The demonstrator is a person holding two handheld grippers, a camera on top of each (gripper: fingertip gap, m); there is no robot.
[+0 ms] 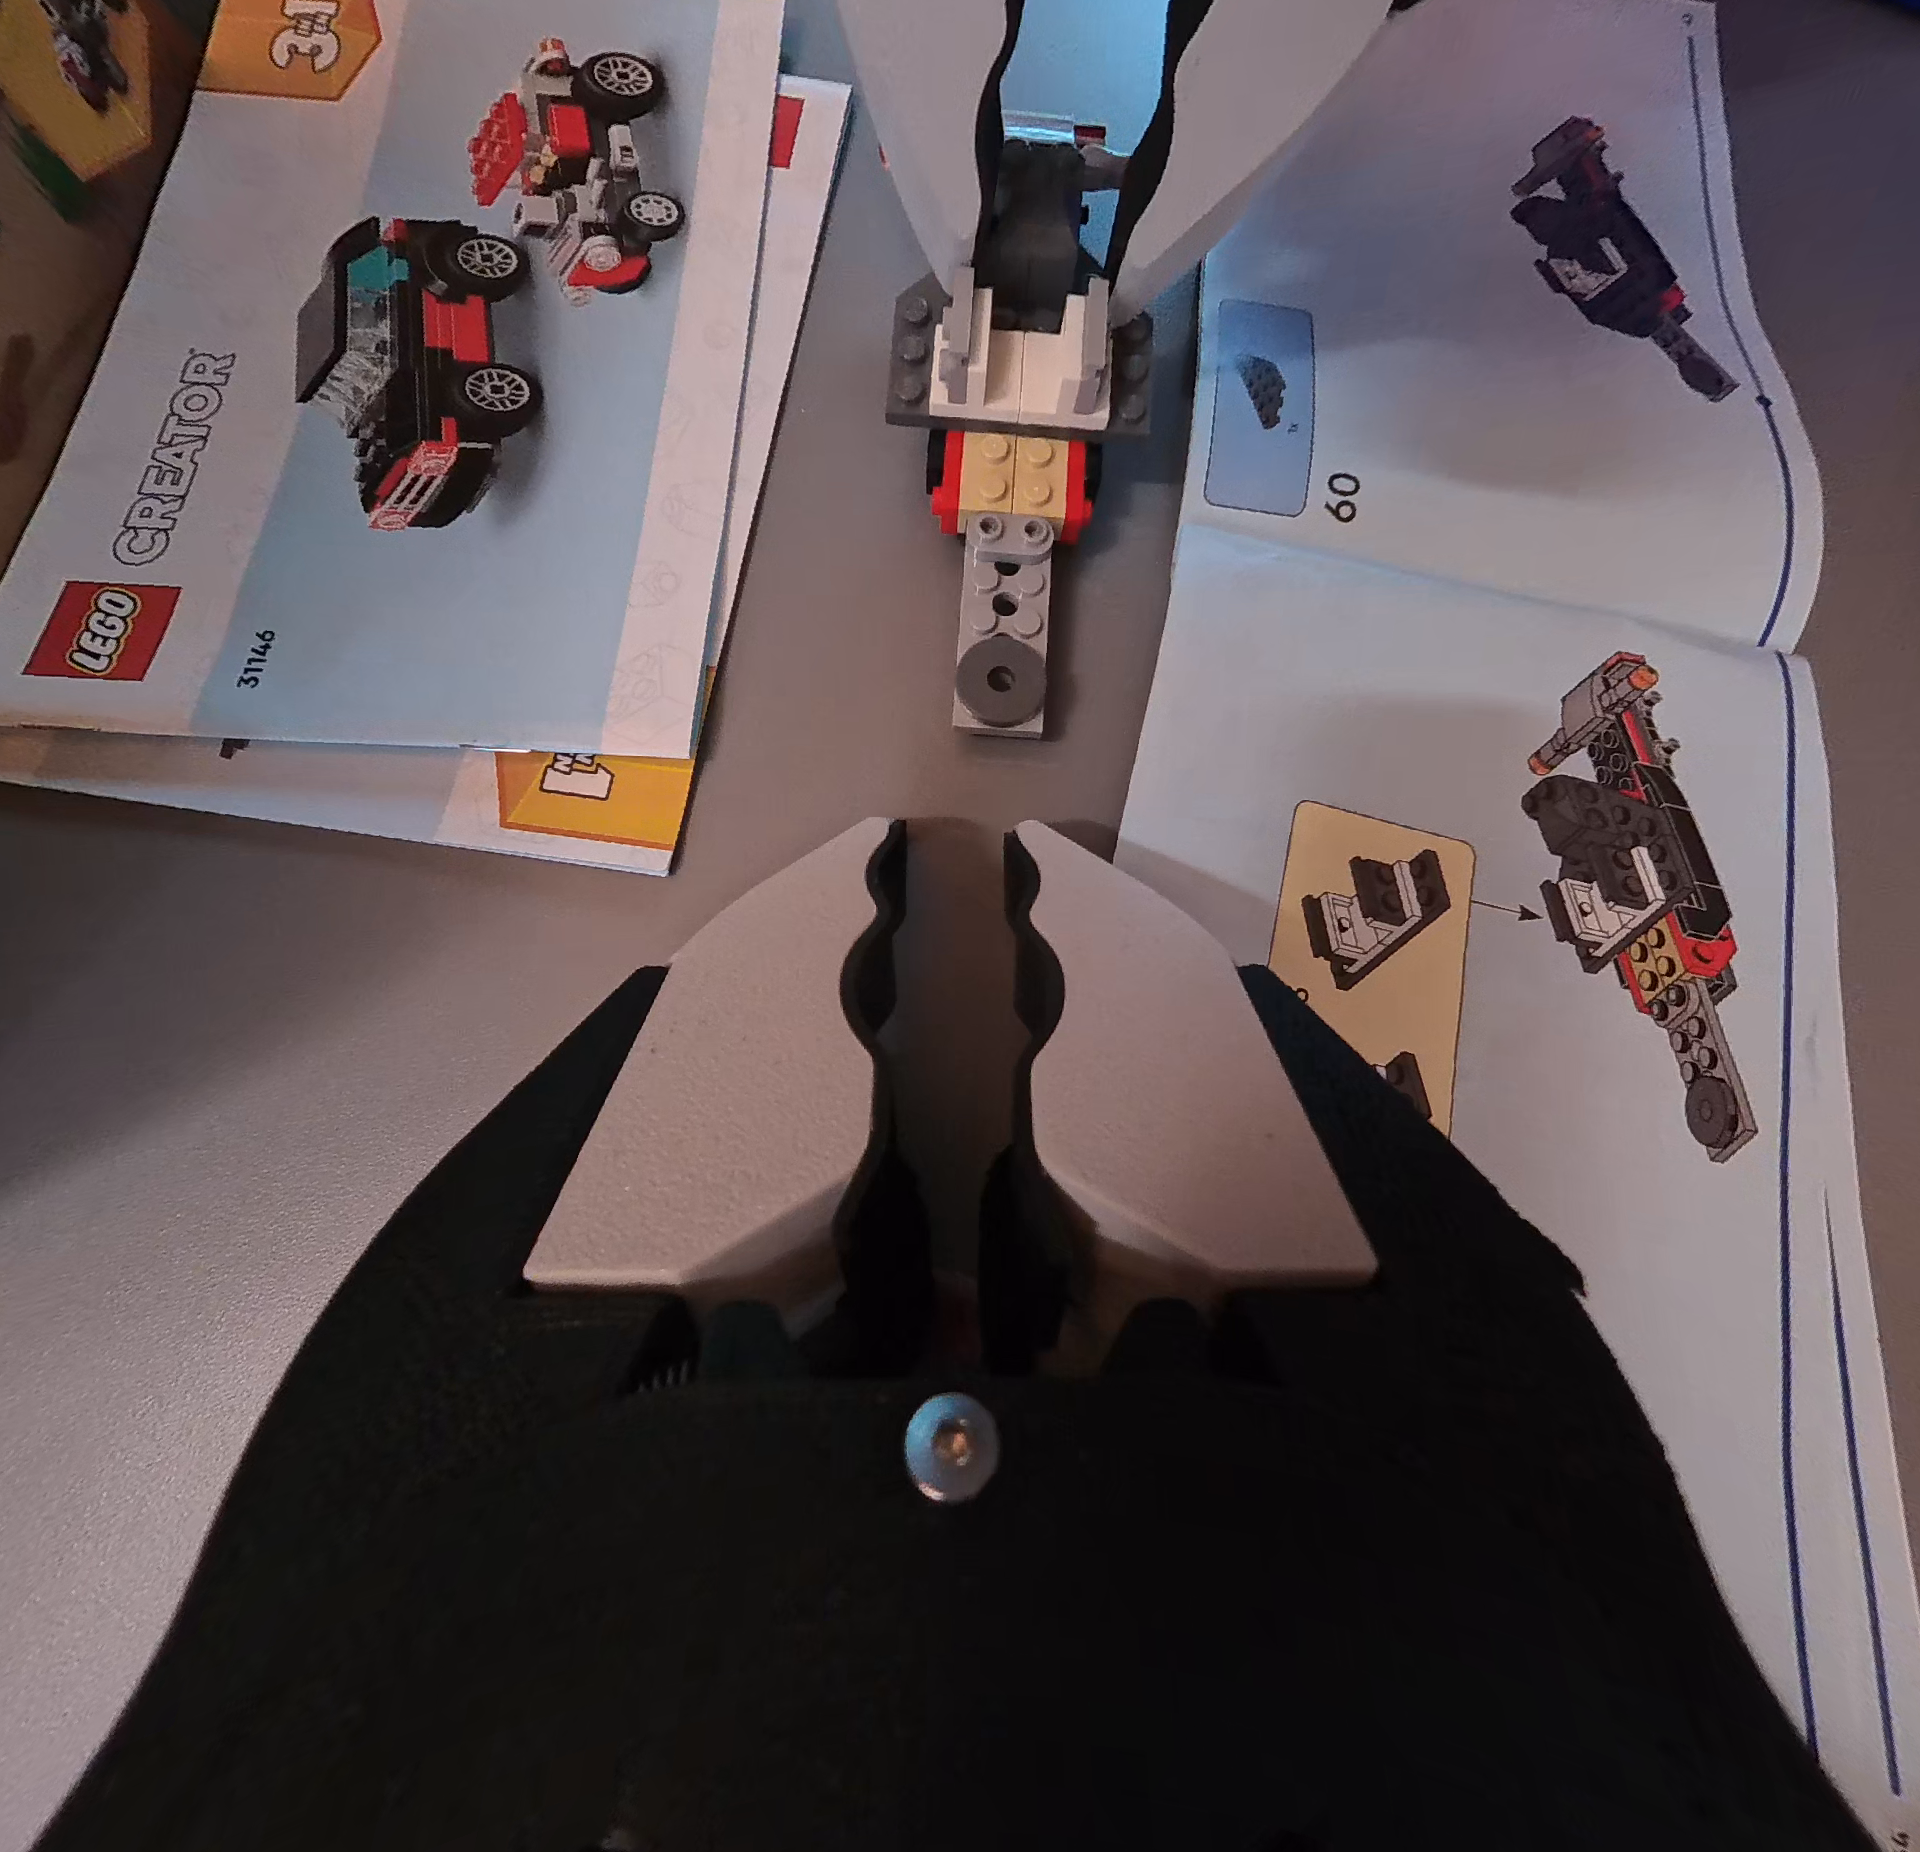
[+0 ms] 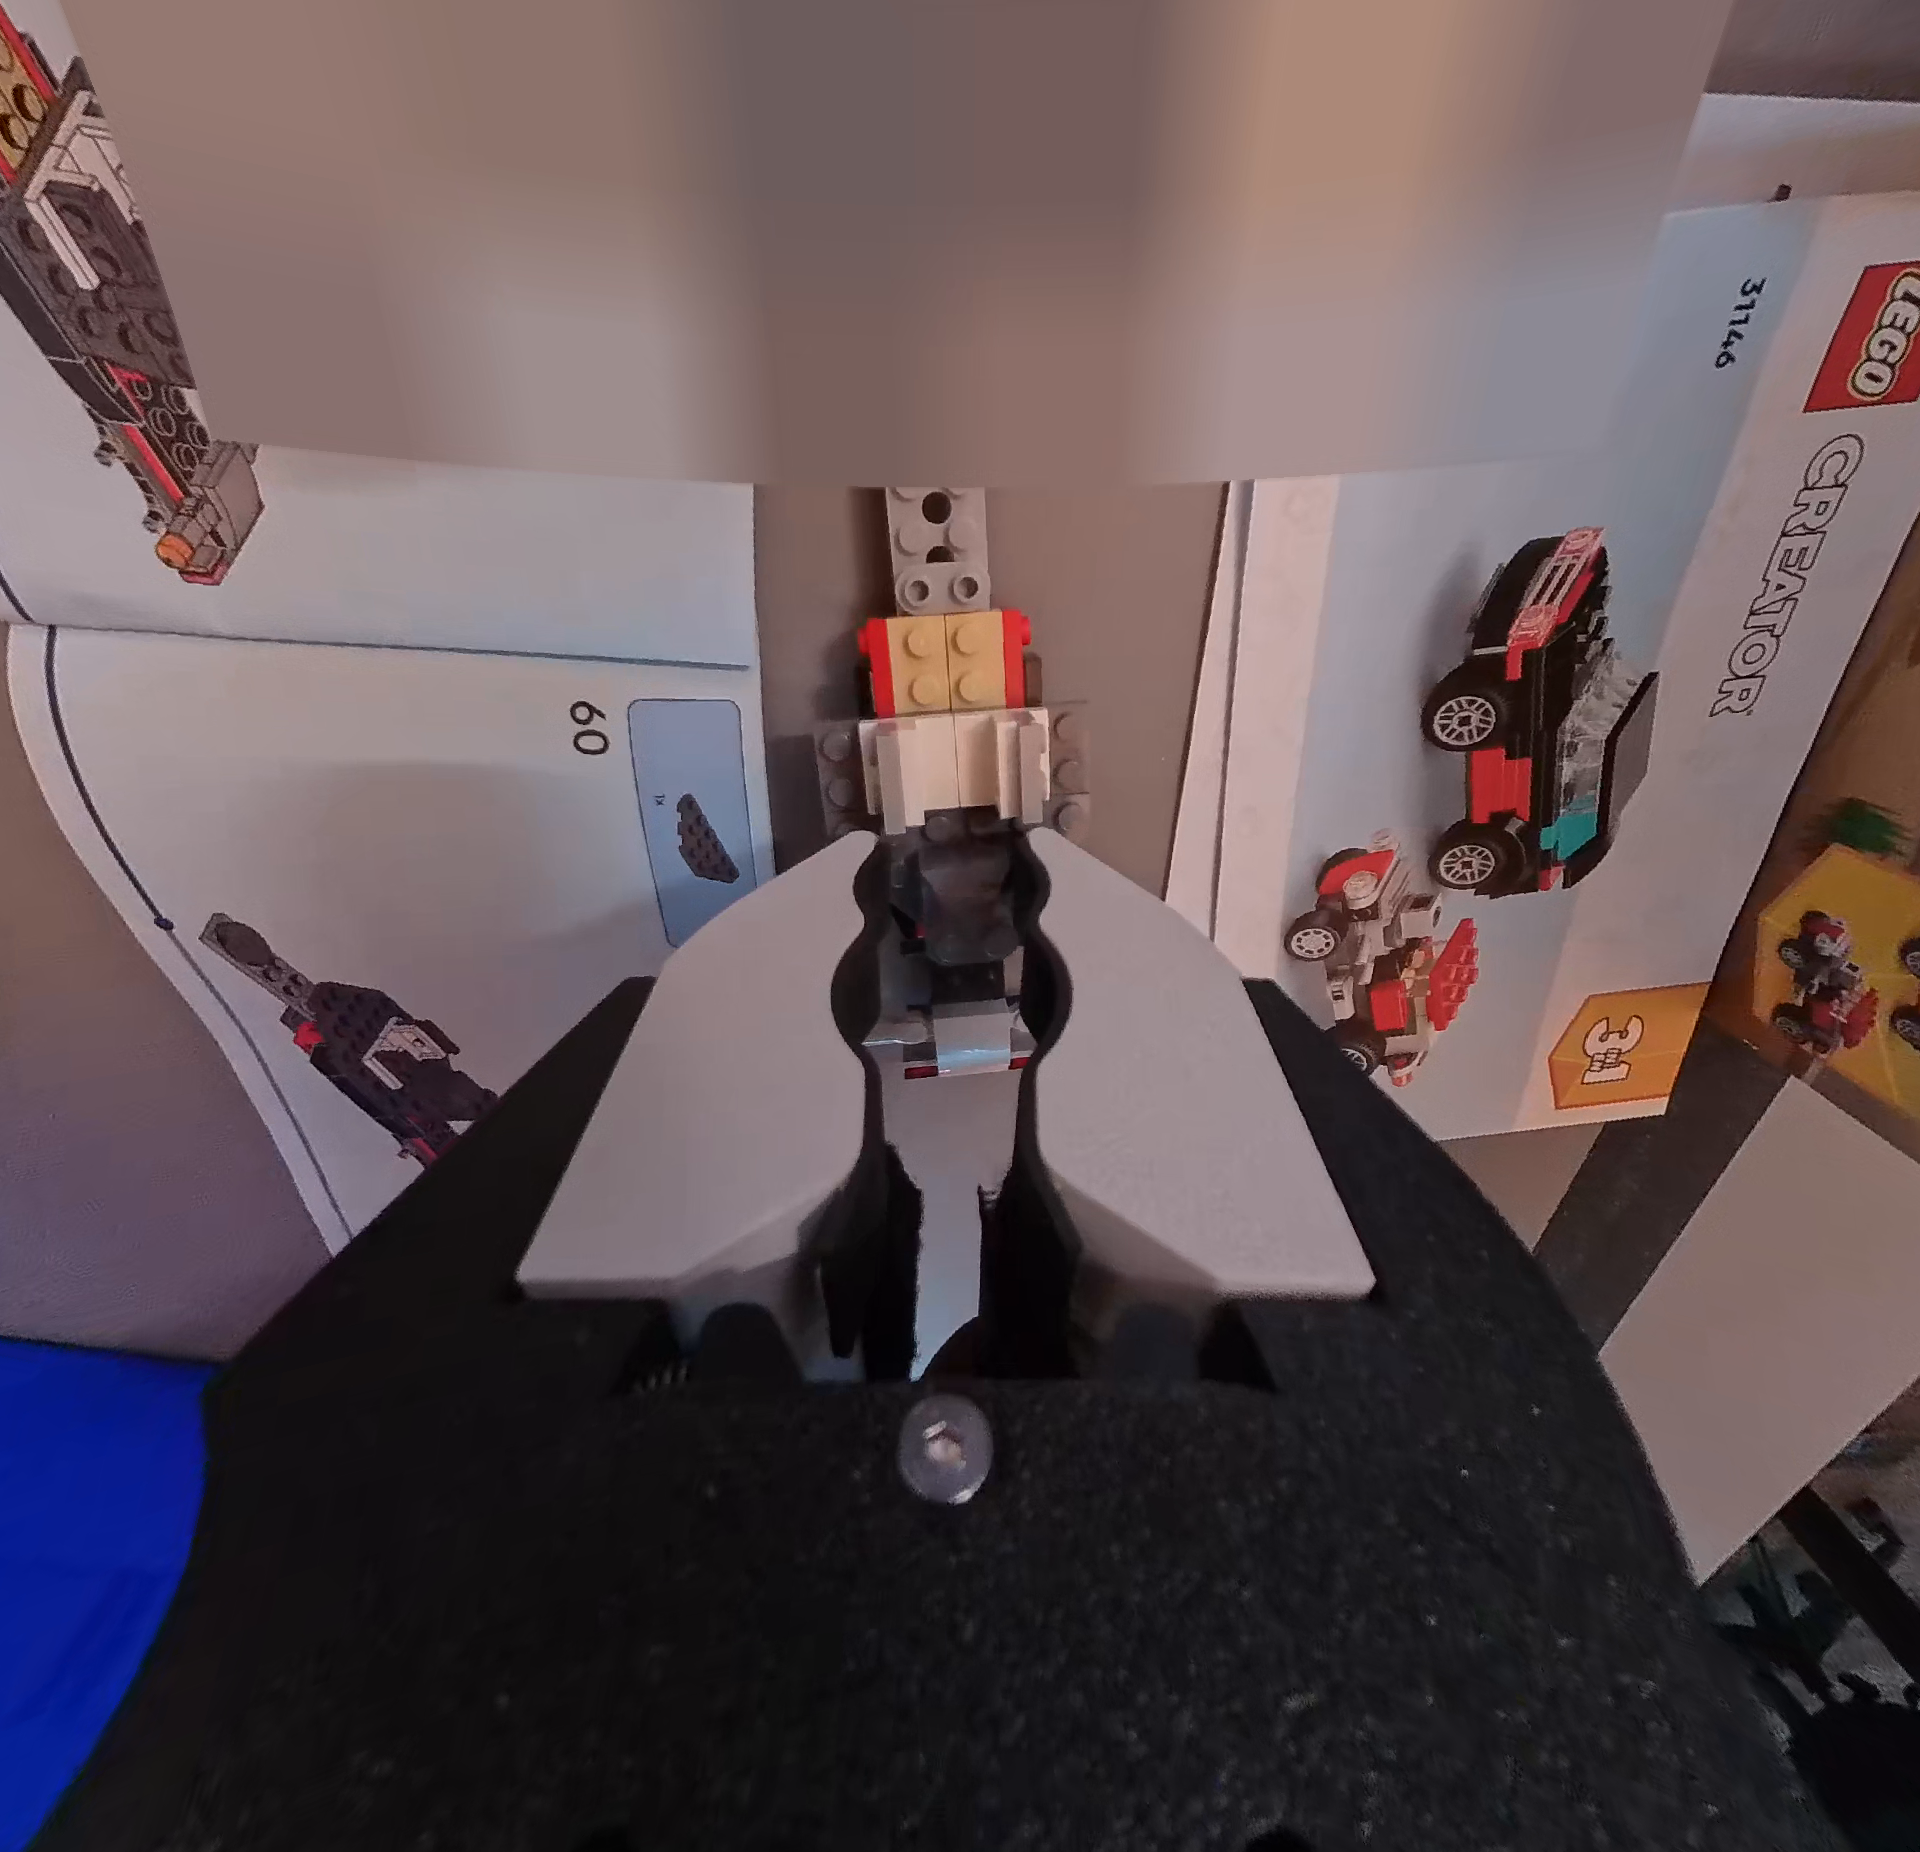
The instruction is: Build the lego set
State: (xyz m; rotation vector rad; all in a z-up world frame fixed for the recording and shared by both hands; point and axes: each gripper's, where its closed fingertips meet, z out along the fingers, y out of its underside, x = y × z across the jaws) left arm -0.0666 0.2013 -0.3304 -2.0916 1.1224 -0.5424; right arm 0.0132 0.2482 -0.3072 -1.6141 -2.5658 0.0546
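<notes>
While the right tongs [image 2: 951, 857] clamp the dark rear of the lego model [image 1: 1013, 452], the left tongs [image 1: 956, 836] hang parted and empty just short of its grey tail; model lies on the surface [image 1: 312, 1075] between open manual [image 1: 1455, 659] and booklet stack [image 1: 416, 400].

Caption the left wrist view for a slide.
Left hand-held gripper waits empty while the right hand-held gripper clamps the Lego model between instruction booklets.

Model's [image 1: 1013, 420] rear end hidden between right gripper [image 2: 951, 846] fingers.
</notes>
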